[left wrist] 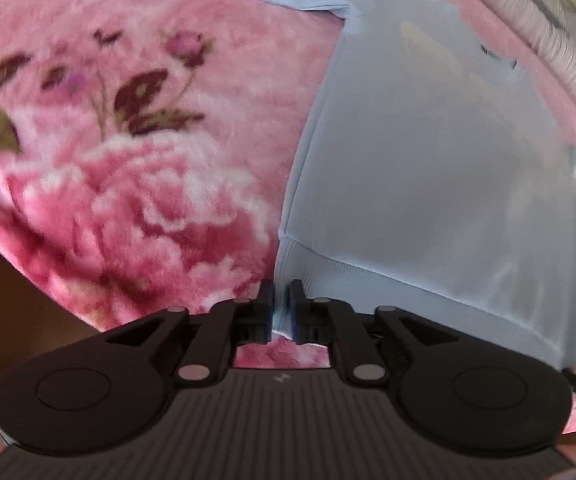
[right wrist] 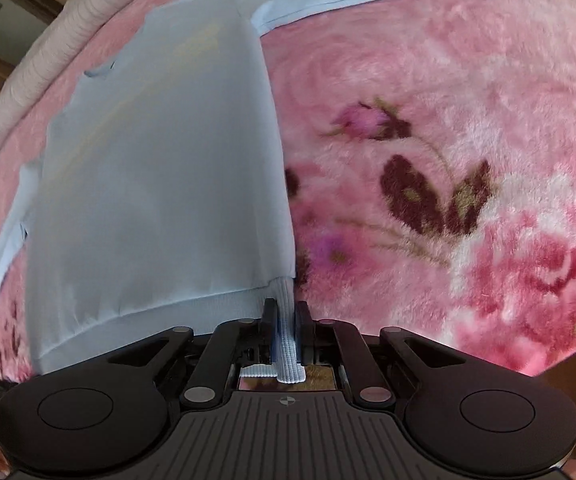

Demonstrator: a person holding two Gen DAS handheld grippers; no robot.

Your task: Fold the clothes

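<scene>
Both hand-held grippers, left (left wrist: pixel 279 312) and right (right wrist: pixel 286 328), pinch the ribbed hem corners of a pale blue sweatshirt (right wrist: pixel 159 168) spread toward 12 o'clock on the pink floral bed blanket (right wrist: pixel 468 100); seemingly shallow grips could slip mid-fold.

Left gripper (left wrist: pixel 281 308) and right gripper (right wrist: pixel 286 326), jaws clamped on ribbed hem corners.

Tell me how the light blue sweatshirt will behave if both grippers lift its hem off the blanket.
The light blue sweatshirt will probably sag: it lies limp and flat on the pink floral blanket. The ribbed hem bunches inside the right hand-held gripper, so it looks soft rather than slippery. The left hand-held gripper pinches the other corner; the sleeves would likely dangle.
</scene>
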